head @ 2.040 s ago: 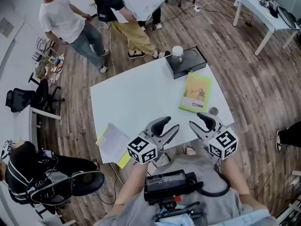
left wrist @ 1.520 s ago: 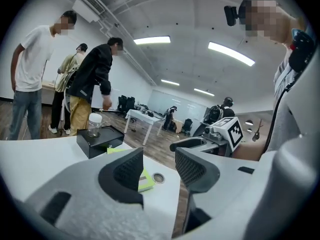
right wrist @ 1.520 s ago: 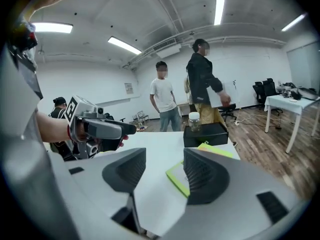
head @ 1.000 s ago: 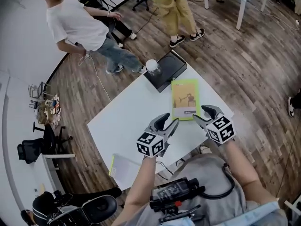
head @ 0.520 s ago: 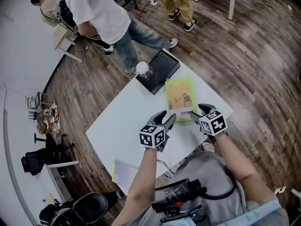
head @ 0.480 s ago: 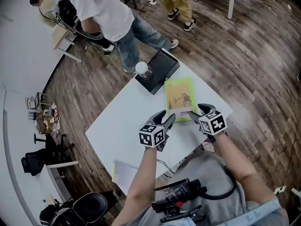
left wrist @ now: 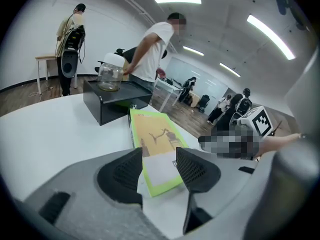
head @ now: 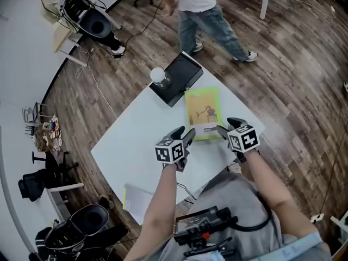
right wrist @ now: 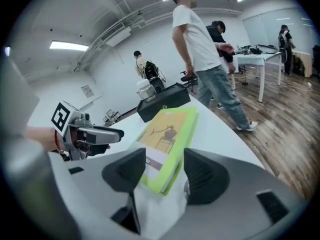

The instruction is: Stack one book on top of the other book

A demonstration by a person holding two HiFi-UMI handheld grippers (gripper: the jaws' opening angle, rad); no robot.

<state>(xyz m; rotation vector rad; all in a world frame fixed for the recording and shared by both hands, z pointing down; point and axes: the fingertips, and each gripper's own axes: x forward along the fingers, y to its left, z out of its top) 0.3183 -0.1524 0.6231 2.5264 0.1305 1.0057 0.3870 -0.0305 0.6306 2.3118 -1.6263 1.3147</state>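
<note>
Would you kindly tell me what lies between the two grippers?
The near end of the green book, seen in the head view between left gripper and right gripper.

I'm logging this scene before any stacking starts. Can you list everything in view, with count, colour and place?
table: one, white, centre of the wood floor
green book: one, yellow-green, flat on the table's near right part
black box: one, black, table's far corner
jar: one, clear with white lid, on the black box
booklet: one, pale, below the table's near left corner
bystander: one, white T-shirt and jeans, beyond the table
left gripper: grey, jaws apart, empty, near the book's left corner
right gripper: grey, jaws apart, empty, near its right corner
</note>
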